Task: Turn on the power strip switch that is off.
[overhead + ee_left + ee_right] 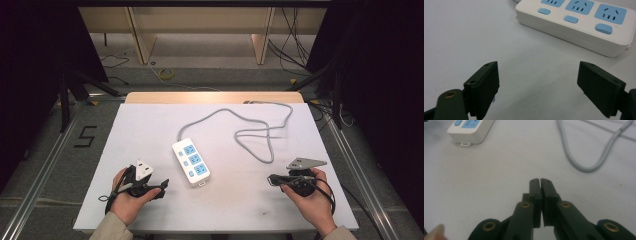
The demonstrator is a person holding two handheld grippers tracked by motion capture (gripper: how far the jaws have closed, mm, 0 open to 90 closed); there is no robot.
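Two grippers: left gripper (537,85) fingers spread, right gripper (540,181) fingers closed; glossy rectangular power strip (191,162) between.

Power strip (191,163) lies mid-table (150,125) — its cable (250,132) loops behind and right.

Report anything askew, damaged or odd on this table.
Nothing looks damaged or spilled. The power strip lies at a slant mid-table, and its grey cable sprawls in loose loops toward the far edge.
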